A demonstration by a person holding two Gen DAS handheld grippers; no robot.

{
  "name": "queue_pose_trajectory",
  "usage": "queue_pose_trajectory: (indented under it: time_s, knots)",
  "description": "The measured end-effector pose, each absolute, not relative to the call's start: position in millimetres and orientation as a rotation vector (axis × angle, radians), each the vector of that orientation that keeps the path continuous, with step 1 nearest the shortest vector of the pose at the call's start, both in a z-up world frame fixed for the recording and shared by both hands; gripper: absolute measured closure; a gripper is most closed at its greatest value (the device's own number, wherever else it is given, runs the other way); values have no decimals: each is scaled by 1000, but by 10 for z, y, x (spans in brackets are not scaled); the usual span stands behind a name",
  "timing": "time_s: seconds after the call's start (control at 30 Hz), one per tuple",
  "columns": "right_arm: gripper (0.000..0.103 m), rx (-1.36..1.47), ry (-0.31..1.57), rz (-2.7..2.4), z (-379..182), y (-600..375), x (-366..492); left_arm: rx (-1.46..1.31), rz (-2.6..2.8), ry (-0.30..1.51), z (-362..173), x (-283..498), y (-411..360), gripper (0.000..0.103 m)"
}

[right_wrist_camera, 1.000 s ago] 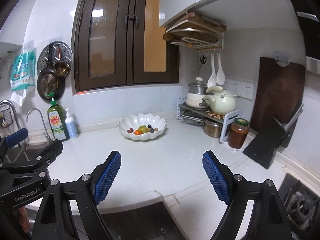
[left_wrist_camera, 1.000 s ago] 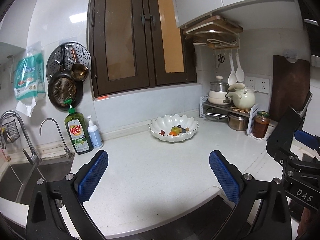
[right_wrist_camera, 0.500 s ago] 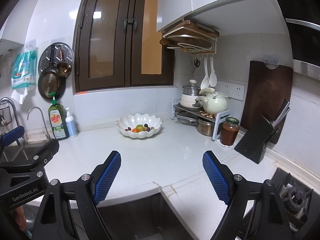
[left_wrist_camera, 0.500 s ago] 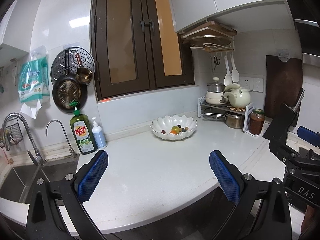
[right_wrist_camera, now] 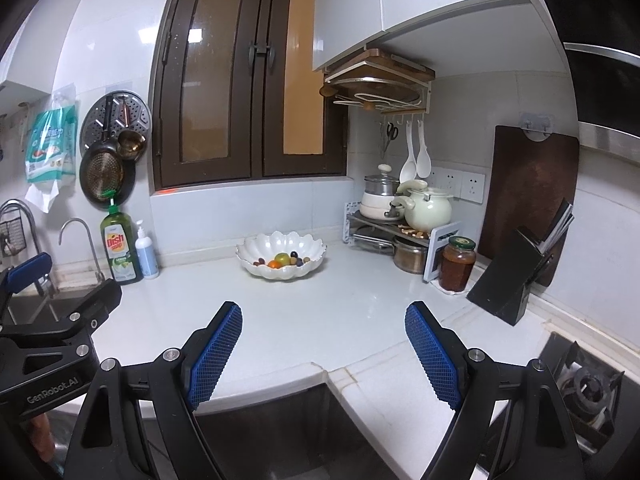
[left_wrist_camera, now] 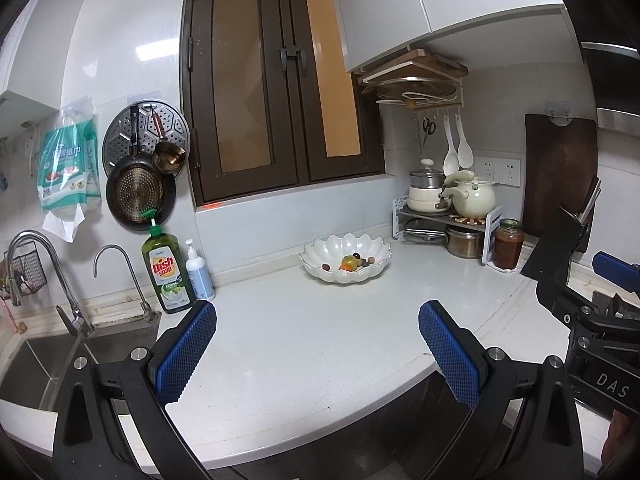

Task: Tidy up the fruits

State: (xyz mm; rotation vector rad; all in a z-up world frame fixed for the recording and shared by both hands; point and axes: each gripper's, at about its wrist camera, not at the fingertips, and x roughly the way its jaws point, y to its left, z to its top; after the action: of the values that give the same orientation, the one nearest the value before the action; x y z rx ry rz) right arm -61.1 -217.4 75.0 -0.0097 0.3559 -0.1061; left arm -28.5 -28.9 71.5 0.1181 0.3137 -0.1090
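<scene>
A white scalloped bowl (left_wrist_camera: pixel 346 268) (right_wrist_camera: pixel 281 256) stands at the back of the white counter, below the window. Inside it lie several small fruits (left_wrist_camera: pixel 350 262) (right_wrist_camera: pixel 282 260): a green-yellow one, an orange one and dark berries. My left gripper (left_wrist_camera: pixel 316 348) hovers open near the counter's front edge, far short of the bowl, nothing between its blue pads. My right gripper (right_wrist_camera: pixel 322 344) is open and empty too, just as far back. Each gripper shows at the edge of the other's view.
A sink with two taps (left_wrist_camera: pixel 64 280), a dish soap bottle (left_wrist_camera: pixel 166 270) and a pump bottle (left_wrist_camera: pixel 198 270) lie left. A pot rack (left_wrist_camera: pixel 444 216), a jar (left_wrist_camera: pixel 507 244), a knife block (right_wrist_camera: pixel 516 276) and a cutting board (right_wrist_camera: pixel 528 192) crowd the right corner. A stove burner (right_wrist_camera: pixel 588 388) sits far right.
Both grippers have drawn back from the counter; the bowl looks smaller and farther, and more of the counter's front edge shows. Their jaws stayed open.
</scene>
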Motion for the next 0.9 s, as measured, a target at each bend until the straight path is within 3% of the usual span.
queue_pose_trajectory:
  time_s: [0.9]
  knots:
    - [18, -11, 354, -104, 758, -2186, -636, 119, -111, 299, 786, -339, -315, 0]
